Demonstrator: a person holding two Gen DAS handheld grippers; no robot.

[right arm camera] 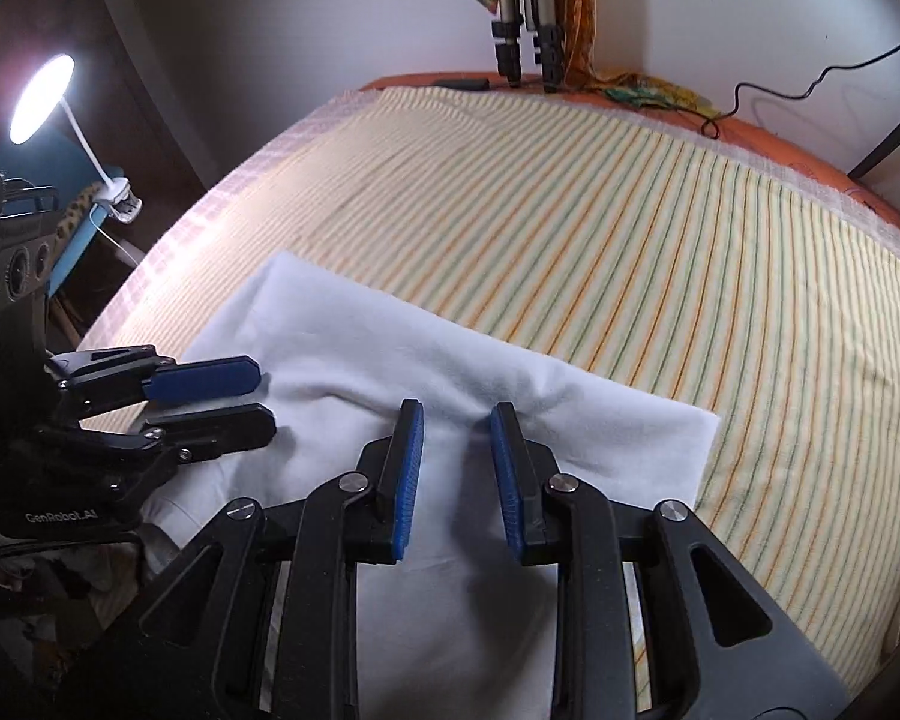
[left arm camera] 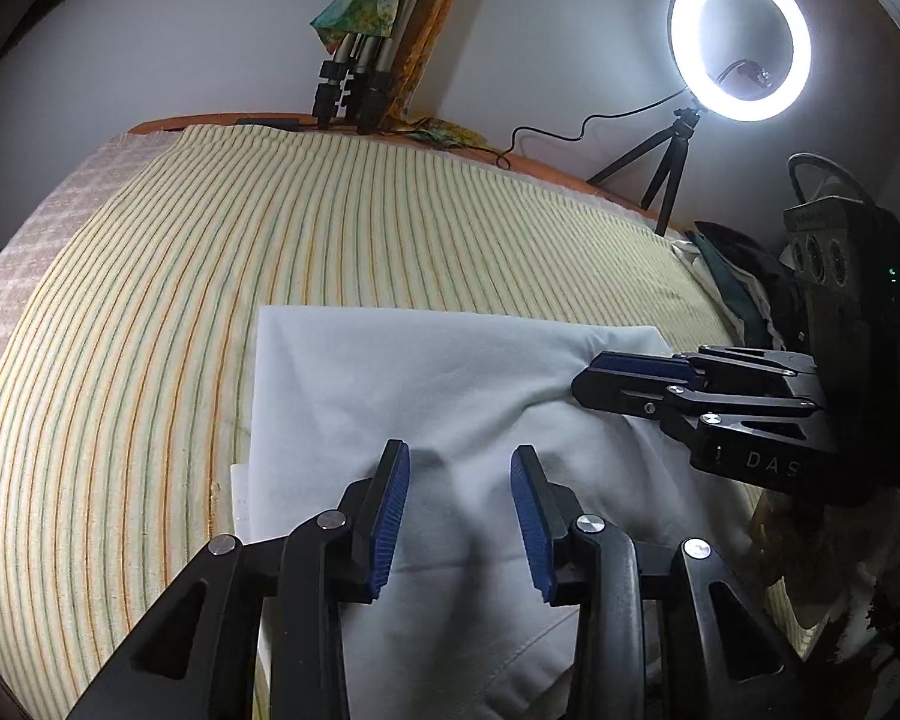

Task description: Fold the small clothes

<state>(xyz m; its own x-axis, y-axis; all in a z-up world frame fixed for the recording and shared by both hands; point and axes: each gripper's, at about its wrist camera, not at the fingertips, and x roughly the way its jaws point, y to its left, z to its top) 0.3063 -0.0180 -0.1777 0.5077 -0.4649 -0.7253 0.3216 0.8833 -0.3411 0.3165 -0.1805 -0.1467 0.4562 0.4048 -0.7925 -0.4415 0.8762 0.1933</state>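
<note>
left gripper (left arm camera: 459, 462) parted, empty | right gripper (right arm camera: 455, 414) parted, empty | white cloth (left arm camera: 426, 372) folded | ring light (left arm camera: 739, 39) left view only

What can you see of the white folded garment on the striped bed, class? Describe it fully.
The white folded garment is plain, soft-looking cloth with no print. It lies flat as a rough rectangle on the yellow, green and orange striped bedsheet, with straight far edges, a square corner and soft creases in its middle. A stitched seam curves along its near part. The left hand-held gripper and right hand-held gripper hang over it, blue pads apart, nothing between them.
</note>
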